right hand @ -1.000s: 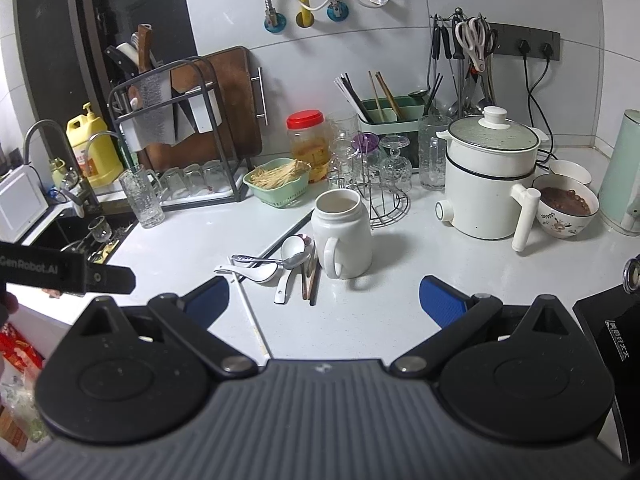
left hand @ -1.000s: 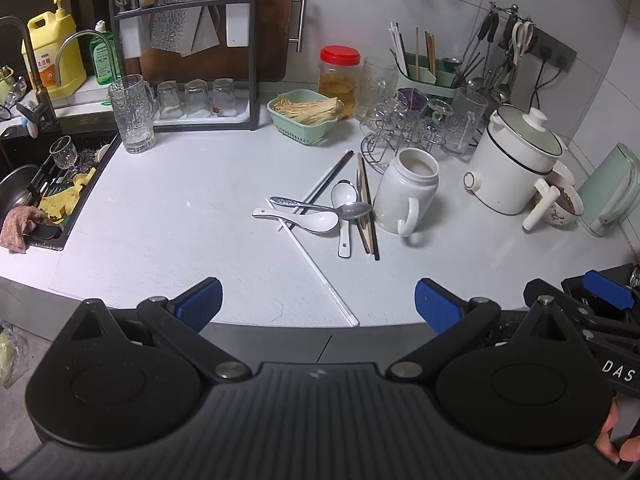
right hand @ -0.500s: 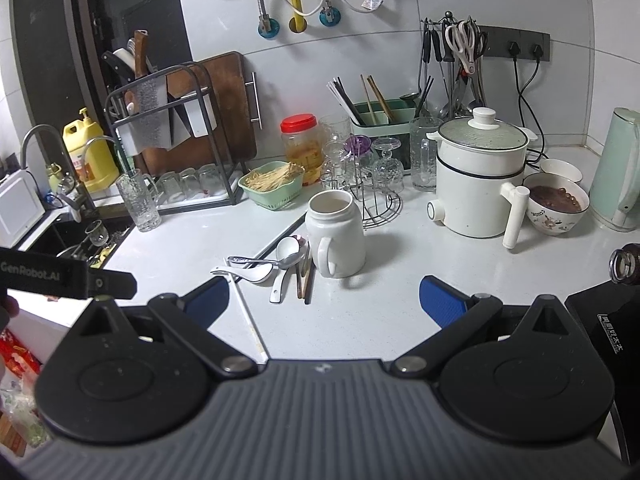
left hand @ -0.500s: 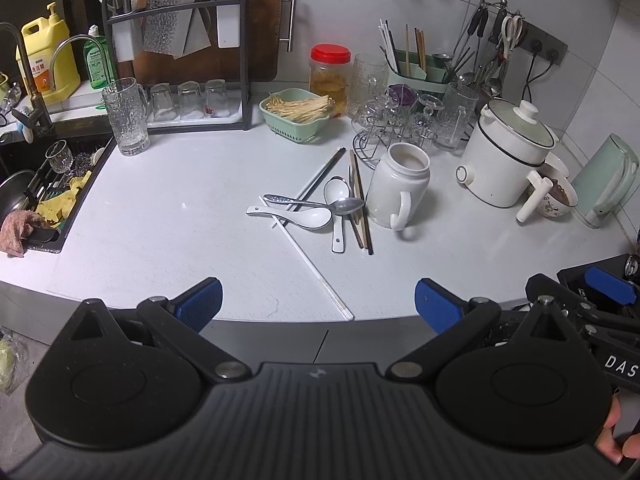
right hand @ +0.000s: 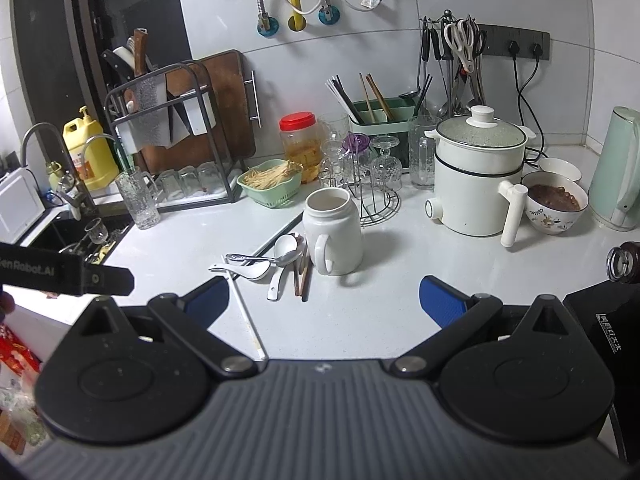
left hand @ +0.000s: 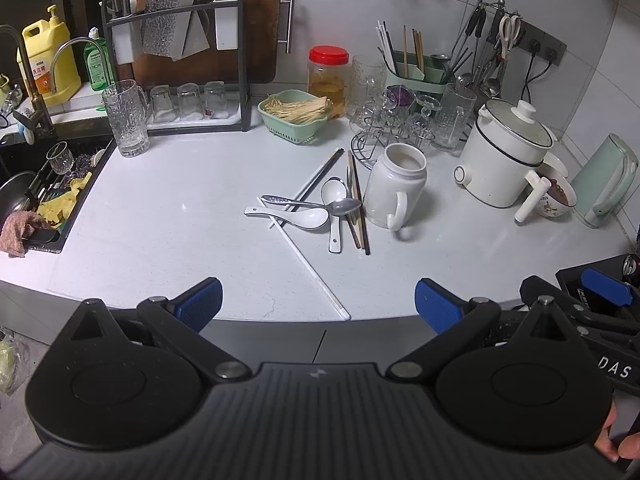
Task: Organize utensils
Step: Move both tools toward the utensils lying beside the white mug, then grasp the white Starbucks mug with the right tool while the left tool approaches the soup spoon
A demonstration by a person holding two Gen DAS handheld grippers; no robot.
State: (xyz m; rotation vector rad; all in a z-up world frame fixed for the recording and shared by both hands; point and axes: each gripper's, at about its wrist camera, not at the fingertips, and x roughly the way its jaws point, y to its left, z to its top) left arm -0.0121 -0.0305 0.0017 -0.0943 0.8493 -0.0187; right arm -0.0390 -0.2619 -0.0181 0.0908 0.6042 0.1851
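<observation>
Loose utensils lie mid-counter beside a white mug-shaped jar [left hand: 396, 188] [right hand: 333, 236]: two white ceramic spoons [left hand: 298, 216] [right hand: 246, 270], a metal spoon [left hand: 320, 204] [right hand: 264, 258], brown chopsticks [left hand: 357, 204] [right hand: 303, 276], black chopsticks [left hand: 320, 176] and a long white chopstick [left hand: 312, 268] [right hand: 248, 318]. A green utensil holder [left hand: 416, 76] [right hand: 380, 116] with chopsticks stands at the wall. My left gripper [left hand: 318, 306] is open and empty, hanging before the counter edge. My right gripper [right hand: 324, 298] is likewise open and empty, short of the utensils.
A white electric pot [left hand: 506, 160] [right hand: 476, 176], a bowl of food [right hand: 556, 202] and a pale green kettle [right hand: 618, 176] stand right. A glass rack [right hand: 370, 184], red-lidded jar [left hand: 328, 76], green basket [left hand: 296, 118], glass mug [left hand: 126, 122] and dish rack [left hand: 176, 56] line the back. The sink [left hand: 36, 192] is left.
Both grippers have drawn back and risen slightly from the counter, so the utensils look smaller and farther away. Nothing on the counter has moved.
</observation>
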